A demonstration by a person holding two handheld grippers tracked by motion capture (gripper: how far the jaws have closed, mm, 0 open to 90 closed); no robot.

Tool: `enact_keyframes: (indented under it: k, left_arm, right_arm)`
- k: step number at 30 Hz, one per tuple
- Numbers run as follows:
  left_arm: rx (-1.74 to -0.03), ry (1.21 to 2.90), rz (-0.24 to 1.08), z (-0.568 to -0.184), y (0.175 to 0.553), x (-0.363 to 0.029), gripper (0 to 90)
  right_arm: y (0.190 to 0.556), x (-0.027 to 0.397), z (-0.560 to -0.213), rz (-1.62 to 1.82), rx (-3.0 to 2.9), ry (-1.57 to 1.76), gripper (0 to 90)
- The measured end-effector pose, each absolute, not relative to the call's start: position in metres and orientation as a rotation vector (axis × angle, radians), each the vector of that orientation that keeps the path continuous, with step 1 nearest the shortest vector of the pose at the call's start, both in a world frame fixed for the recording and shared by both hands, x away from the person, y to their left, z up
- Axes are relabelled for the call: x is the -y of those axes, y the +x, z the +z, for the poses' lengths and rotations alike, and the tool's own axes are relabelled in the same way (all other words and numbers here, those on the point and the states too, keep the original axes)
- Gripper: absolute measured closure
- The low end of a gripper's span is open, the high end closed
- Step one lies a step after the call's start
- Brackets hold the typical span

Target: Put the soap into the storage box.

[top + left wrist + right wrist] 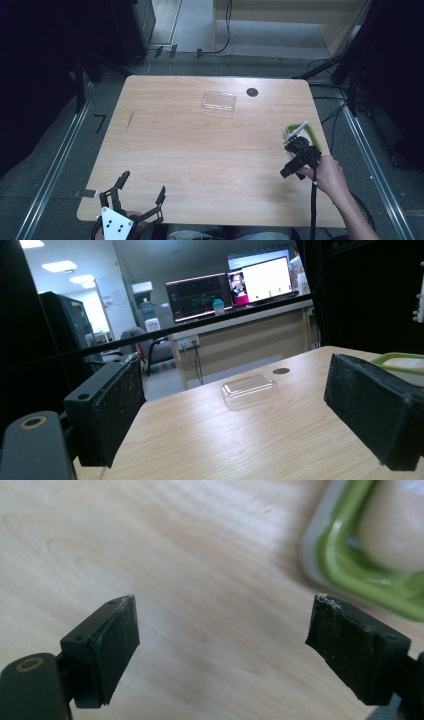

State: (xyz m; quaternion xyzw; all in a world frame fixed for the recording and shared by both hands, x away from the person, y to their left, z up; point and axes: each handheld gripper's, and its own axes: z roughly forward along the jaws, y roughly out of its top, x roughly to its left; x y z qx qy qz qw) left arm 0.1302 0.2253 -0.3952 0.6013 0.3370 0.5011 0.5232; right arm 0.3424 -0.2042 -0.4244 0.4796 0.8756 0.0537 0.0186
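Observation:
A clear plastic container (pixel 219 101) lies on the far middle of the wooden table (pixel 200 150); the left gripper view has the clear container (pixel 249 389) ahead, between its jaws. A green-rimmed lid (pixel 301 133) sits near the right edge. My right gripper (pixel 295 146), held by a hand, hovers over the table just beside the green-rimmed lid (pixel 370 575), jaws wide apart and empty. My left gripper (pixel 142 187) rests at the near left edge, open with nothing between its jaws, pointing across the table.
A small dark round hole (pixel 252 92) marks the table at the far right of the container. Cables and metal rails run along the floor on both sides. A desk with monitors (pixel 230 287) stands beyond the table.

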Motion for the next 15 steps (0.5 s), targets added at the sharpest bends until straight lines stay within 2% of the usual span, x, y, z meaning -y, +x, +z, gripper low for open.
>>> enact_keyframes:
  k: [7,15]
  left_arm:
    - [-0.806,1.441,1.198,-0.395,0.131,-0.225,9.9]
    - [-0.809,1.438,1.196,-0.395,0.131,-0.225,9.9]
  right_arm:
    - [0.322,0.192,-0.44,0.141,-2.804,1.419,13.4]
    - [0.317,0.183,-0.453,0.086,-2.853,1.372,13.5]
